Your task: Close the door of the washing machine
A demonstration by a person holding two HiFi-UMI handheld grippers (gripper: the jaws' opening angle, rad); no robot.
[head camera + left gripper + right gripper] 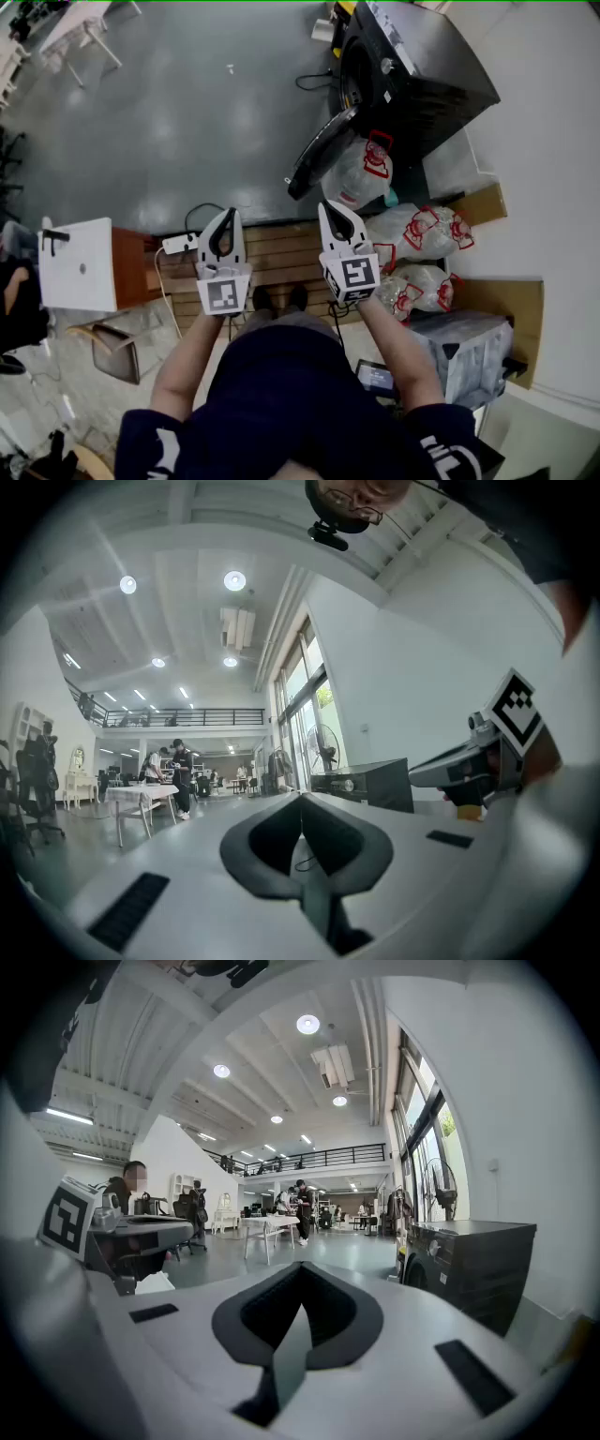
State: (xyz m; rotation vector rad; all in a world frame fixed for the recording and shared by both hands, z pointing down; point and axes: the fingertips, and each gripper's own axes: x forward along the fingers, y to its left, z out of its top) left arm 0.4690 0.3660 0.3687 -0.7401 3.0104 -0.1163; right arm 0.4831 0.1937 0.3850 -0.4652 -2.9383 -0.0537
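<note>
Door: the dark round door (319, 155) stands swung out from the front of the washing machine (422, 66). Its free edge points towards the person, so the task is not yet done.

Washing machine: a black box set against the white wall (553, 141), at the far right of the grey floor (187, 112). From the right gripper view it shows low on the right (469, 1260).

Bags: clear plastic bags with red print. One (361, 173) sits just beside the open door on the machine's near side, and more (427, 230) lie along the wall. I judge the nearest one is not in the door's swing path, but it is close enough to be worth watching.

Right hand-held gripper: (325, 206) held out in front and tipped slightly down. Its jaws are closed together with nothing between them (300, 1267). It is on the machine's side, so it looks the likelier one to push with.

Left hand-held gripper: (231, 212) held level beside the right one. Its jaws are also closed and empty (301, 797).

Stance: the person stands on a wooden platform (281, 248), well apart from the door, with both tools raised as if ready.

Next need: get closer, then put a closed tip against the door's outer face and push until it latches.
</note>
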